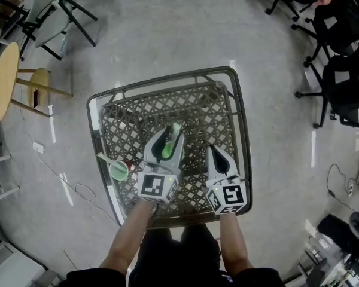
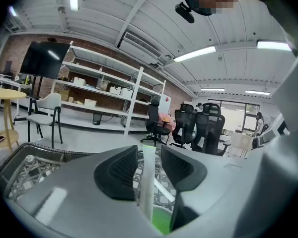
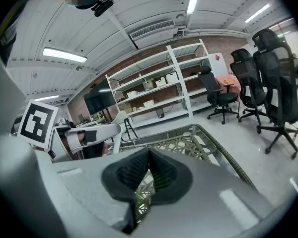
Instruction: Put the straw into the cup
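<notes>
Loosely, left tongs (image 2: 149, 157) stand apart around the straw (image 2: 147, 192).

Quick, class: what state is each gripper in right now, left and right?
Left gripper: open, with the straw between its jaws but not pinched.
Right gripper: shut, holding nothing.

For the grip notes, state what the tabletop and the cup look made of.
Tabletop: open woven lattice, wicker-like, seemingly under clear glass, given the glare streaks. Cup: smooth green, probably plastic; too small to confirm.
</notes>
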A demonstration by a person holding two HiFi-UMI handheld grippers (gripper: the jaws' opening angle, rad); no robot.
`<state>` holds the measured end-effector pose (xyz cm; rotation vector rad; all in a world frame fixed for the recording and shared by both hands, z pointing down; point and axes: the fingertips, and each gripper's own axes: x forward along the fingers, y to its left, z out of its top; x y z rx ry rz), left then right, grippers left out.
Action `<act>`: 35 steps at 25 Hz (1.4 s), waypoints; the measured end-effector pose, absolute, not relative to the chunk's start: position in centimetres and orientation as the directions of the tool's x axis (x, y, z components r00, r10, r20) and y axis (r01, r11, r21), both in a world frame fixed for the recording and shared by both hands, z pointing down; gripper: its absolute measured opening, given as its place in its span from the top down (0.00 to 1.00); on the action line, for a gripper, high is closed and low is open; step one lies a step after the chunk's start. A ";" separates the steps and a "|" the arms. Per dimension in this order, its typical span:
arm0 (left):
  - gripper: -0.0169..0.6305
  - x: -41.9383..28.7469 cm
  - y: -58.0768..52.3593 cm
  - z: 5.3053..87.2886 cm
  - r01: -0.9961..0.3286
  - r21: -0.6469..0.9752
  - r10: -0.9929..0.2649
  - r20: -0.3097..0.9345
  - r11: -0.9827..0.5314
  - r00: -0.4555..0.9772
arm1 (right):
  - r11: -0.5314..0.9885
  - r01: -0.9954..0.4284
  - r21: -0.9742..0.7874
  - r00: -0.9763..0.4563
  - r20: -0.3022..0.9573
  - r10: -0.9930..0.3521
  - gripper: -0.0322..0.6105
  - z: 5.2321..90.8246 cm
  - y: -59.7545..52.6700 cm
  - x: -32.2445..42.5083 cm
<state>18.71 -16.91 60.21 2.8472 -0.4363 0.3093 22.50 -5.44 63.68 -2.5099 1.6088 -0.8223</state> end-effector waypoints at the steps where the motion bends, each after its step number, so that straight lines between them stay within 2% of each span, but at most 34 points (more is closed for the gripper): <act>1: 0.71 18.7 -16.8 60.3 -0.313 0.207 -0.259 0.251 -0.927 0.933 | -0.458 -0.831 -0.316 0.319 0.405 -0.857 0.95 63.6 -5.4 22.5; 5: 0.58 18.7 -16.4 60.1 -0.307 0.211 -0.251 0.255 -0.928 0.934 | -0.461 -0.831 -0.313 0.325 0.400 -0.857 0.95 63.1 -5.1 22.5; 12: 0.56 18.1 -15.7 59.0 -0.289 0.184 -0.238 0.257 -0.939 0.937 | -0.468 -0.830 -0.304 0.341 0.388 -0.856 0.95 61.8 -4.4 22.0; 18: 0.71 17.4 -14.5 57.2 -0.256 0.125 -0.215 0.271 -0.959 0.938 | -0.482 -0.826 -0.293 0.372 0.361 -0.855 0.95 59.3 -3.6 22.0; 35: 0.95 12.2 -11.5 46.9 -0.216 0.056 -0.198 0.231 -0.975 0.953 | -0.495 -0.837 -0.233 0.439 0.256 -0.861 0.95 46.9 -1.3 18.6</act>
